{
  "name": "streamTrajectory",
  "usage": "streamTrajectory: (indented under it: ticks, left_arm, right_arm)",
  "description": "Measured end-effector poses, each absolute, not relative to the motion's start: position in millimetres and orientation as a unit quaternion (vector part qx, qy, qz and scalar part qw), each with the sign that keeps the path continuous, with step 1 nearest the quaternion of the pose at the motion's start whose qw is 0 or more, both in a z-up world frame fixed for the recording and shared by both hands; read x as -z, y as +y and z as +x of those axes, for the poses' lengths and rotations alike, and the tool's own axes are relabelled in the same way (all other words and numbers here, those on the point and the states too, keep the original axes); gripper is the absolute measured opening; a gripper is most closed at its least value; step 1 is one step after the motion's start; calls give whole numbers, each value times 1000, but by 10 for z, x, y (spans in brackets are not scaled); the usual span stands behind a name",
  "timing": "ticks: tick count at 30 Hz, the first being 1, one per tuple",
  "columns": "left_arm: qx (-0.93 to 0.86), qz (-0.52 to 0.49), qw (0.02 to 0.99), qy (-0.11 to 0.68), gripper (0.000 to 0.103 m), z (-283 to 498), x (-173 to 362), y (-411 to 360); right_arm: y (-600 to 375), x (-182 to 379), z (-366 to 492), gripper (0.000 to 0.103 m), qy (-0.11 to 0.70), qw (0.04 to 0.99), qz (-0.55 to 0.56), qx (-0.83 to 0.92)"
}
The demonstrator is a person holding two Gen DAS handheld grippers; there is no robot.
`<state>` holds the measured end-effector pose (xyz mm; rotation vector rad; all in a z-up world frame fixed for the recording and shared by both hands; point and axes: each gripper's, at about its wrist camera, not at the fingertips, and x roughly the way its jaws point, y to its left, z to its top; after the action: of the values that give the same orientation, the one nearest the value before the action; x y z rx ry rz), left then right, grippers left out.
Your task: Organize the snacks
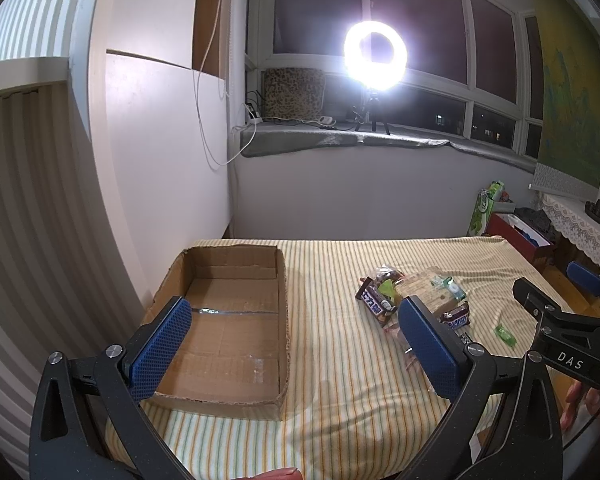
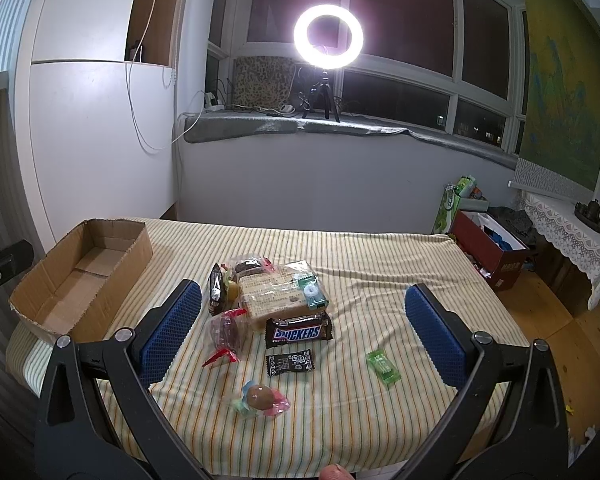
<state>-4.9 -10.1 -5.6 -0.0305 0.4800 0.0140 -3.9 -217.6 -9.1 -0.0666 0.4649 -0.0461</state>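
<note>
An open cardboard box lies on the striped cloth at the left, nothing inside it. My left gripper hangs open just right of the box. A pile of snacks sits mid-table: a clear pack of crackers, a Snickers bar, a dark bar, a red-ended wrapped cake, a small black packet, a green candy and a round sweet in clear wrap. My right gripper is open above the pile.
The table carries a yellow striped cloth and drops off at the right to a wooden floor. A red box and a green bag stand there. A ring light glares from the windowsill. A white wall panel flanks the left.
</note>
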Motion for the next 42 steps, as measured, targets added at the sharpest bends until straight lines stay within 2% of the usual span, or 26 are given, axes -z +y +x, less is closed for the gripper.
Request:
streamTrajectory:
  ticks: [32, 42]
  left_arm:
    - [-2, -3, 974, 228, 103, -176, 24, -209]
    - [11, 11, 971, 239, 103, -149, 80, -435]
  right_arm:
    - [-2344, 29, -187, 103, 225, 974, -23, 28]
    - [-2612, 314, -151, 103, 250, 967, -8, 42]
